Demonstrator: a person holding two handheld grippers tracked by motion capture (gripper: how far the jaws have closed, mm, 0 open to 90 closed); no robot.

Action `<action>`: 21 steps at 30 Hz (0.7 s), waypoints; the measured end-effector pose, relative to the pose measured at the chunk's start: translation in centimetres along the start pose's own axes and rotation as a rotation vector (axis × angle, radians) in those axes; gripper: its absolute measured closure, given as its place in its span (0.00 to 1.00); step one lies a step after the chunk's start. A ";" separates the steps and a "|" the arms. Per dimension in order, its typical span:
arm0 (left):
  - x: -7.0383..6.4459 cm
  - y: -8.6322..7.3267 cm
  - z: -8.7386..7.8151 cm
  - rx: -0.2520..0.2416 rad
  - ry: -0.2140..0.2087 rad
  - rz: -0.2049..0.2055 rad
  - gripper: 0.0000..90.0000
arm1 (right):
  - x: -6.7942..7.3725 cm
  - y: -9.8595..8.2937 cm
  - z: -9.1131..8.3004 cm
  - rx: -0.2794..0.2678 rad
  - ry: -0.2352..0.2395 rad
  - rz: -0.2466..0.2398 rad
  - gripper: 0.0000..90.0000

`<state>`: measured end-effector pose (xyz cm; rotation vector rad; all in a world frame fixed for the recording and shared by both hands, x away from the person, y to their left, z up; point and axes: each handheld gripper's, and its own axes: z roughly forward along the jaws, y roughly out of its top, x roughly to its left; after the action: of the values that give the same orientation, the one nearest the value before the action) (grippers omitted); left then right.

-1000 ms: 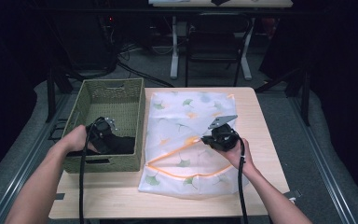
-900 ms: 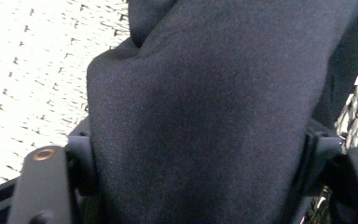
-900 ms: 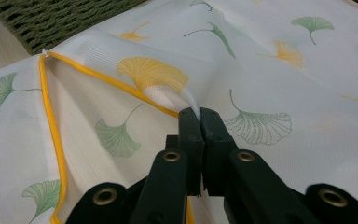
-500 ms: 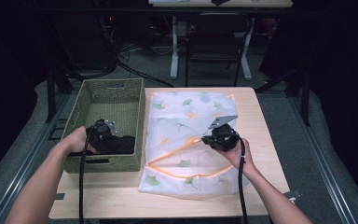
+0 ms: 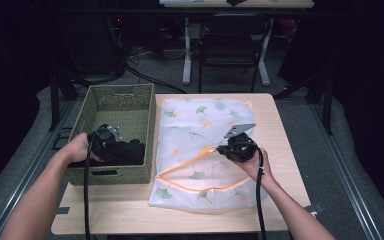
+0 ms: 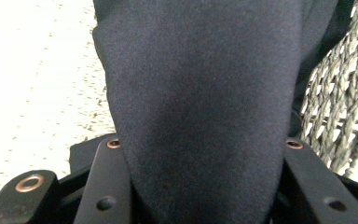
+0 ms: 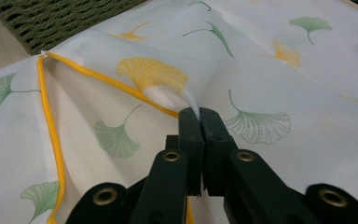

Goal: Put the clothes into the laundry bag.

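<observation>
At a table [image 5: 280, 125], the right gripper [image 5: 220, 149] pinches the yellow-trimmed edge of a mesh bag [image 5: 200, 125] printed with ginkgo leaves, lifting its mouth open. The left gripper [image 5: 111, 144], down in a woven basket [image 5: 147, 115], has its jaws clamped on a dark cloth [image 5: 125, 152], a soft, matte navy fabric bunched between them. The job looks about midway: bag held open and cloth grasped, but the cloth lies in the basket, yet to be carried across and tucked inside the bag.
</observation>
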<state>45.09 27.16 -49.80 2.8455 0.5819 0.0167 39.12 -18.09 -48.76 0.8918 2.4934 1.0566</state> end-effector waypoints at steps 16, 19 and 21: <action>-0.2 0.5 -3.9 -0.029 0.052 0.005 0.65 | -0.1 -0.1 -0.2 -0.003 -0.002 0.003 0.98; -0.3 0.6 -4.5 -0.033 0.061 0.003 0.65 | -0.1 -0.1 -0.2 -0.002 -0.003 0.005 0.98; -0.4 0.7 -4.8 -0.033 0.064 -0.003 0.65 | -0.1 -0.1 -0.2 -0.005 -0.004 0.005 0.98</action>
<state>44.70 27.44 -44.95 2.8206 0.5934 0.1158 39.04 -18.37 -48.69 0.8989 2.4852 1.0615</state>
